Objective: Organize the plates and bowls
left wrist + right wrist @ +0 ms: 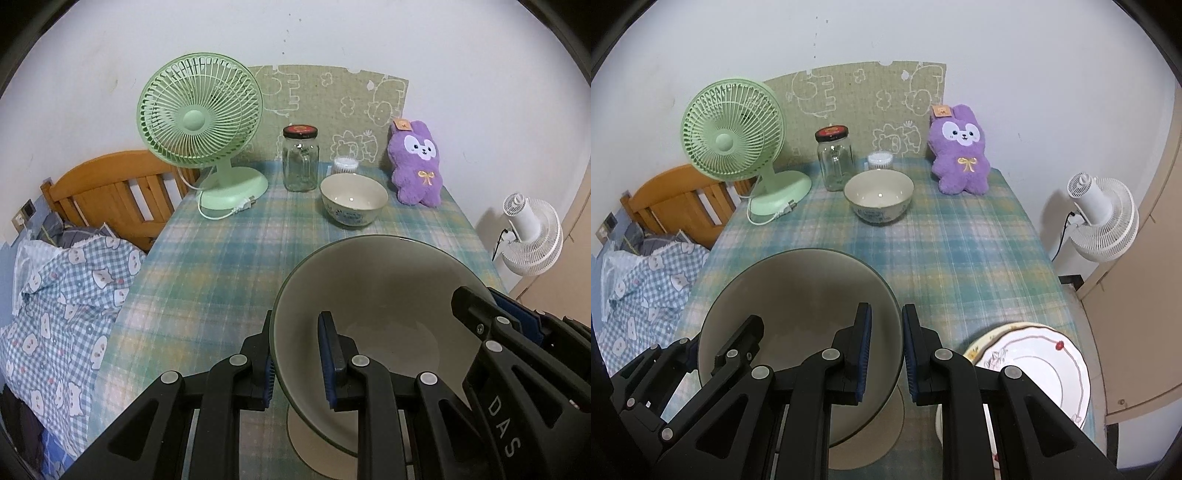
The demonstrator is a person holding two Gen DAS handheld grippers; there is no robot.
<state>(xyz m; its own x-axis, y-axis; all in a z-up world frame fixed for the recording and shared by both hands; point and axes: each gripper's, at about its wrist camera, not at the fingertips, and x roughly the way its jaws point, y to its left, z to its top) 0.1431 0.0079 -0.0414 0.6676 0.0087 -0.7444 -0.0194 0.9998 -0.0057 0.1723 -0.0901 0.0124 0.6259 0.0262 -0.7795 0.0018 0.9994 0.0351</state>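
The bench (960,258) wears a blue, green and pale yellow plaid cloth. The large bowl (798,295) is grey-beige inside with a dark green rim. The small bowl (878,201) is cream with a blue pattern outside. The plate (1045,365), lower right, is white with red-brown line trim. The desk fan (733,142) is mint green, and the plush rabbit (960,155) is purple.

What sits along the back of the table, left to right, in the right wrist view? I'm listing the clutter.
Green fan → glass jar → cotton swab tub → purple plush.
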